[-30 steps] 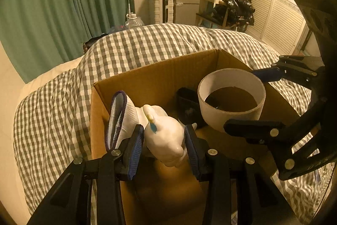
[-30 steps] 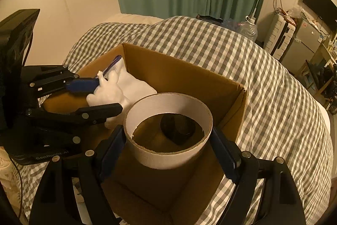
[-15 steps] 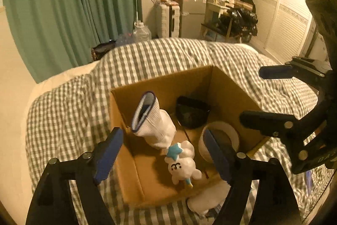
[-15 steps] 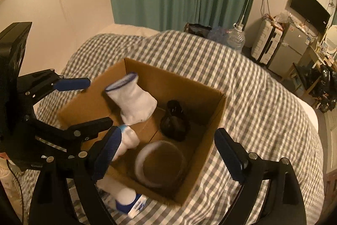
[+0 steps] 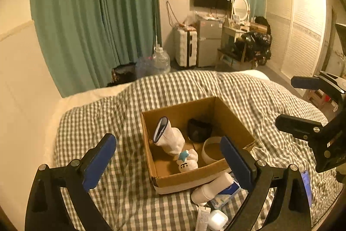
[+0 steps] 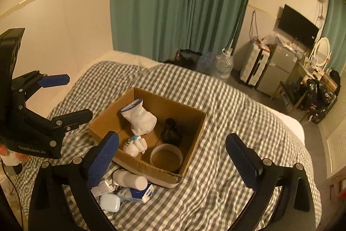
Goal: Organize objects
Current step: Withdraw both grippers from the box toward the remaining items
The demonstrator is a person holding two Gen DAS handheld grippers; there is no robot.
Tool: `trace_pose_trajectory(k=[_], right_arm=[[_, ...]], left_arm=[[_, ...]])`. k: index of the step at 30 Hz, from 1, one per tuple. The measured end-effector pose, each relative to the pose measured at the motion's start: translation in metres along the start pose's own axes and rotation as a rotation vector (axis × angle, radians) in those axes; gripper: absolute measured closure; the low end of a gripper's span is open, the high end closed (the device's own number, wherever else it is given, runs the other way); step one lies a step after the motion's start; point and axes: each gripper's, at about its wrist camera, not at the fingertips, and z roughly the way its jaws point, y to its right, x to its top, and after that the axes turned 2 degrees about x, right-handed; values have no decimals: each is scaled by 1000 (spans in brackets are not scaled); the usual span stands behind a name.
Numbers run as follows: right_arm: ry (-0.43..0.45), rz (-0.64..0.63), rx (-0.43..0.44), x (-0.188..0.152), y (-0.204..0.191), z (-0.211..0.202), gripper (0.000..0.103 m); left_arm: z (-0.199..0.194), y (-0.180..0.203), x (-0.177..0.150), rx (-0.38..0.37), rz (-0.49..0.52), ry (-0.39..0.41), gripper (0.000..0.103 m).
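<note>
An open cardboard box (image 5: 234, 122) (image 6: 195, 133) sits on the checked bed. Inside lie a white sock (image 5: 173, 140) (image 6: 140, 118), a white plush toy with a blue star (image 5: 187, 160) (image 6: 135, 144), a black object (image 5: 197, 130) (image 6: 170, 130) and a white cardboard ring (image 5: 210, 149) (image 6: 166, 157). My left gripper (image 5: 168, 162) is open and empty, raised above the box's near side. My right gripper (image 6: 173, 159) is open and empty, also raised above the box. A white bottle (image 5: 212, 187) (image 6: 129, 180), a blue-white packet (image 6: 138, 193) and a small white case (image 5: 217, 219) (image 6: 110, 202) lie on the bed in front of the box.
The checked duvet (image 5: 129, 122) (image 6: 227, 112) covers the bed. A wall runs along the left. Green curtains (image 5: 97, 14), a water jug (image 5: 160, 60), a suitcase and a small fridge stand beyond the bed's far end.
Both grippers opened, dropping the plush toy and the cardboard ring into the box, then pulled back and up, away from it. More of the bed and the loose items now shows.
</note>
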Motion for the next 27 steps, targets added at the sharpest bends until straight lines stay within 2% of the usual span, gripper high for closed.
trace_pose_trajectory(k=[6, 13, 21, 27], right_arm=[[39, -4, -29, -4, -8, -37, 3], [45, -17, -39, -20, -22, -56, 3], [30, -25, -13, -46, -41, -51, 3], [-2, -10, 1, -73, -49, -31, 3]], left_arm=[[-34, 4, -3, 1, -2, 48, 2], [-42, 6, -21, 25, -5, 40, 2], [-27, -1, -59, 35, -48, -8, 2], [-13, -2, -92, 48, -99, -25, 2]])
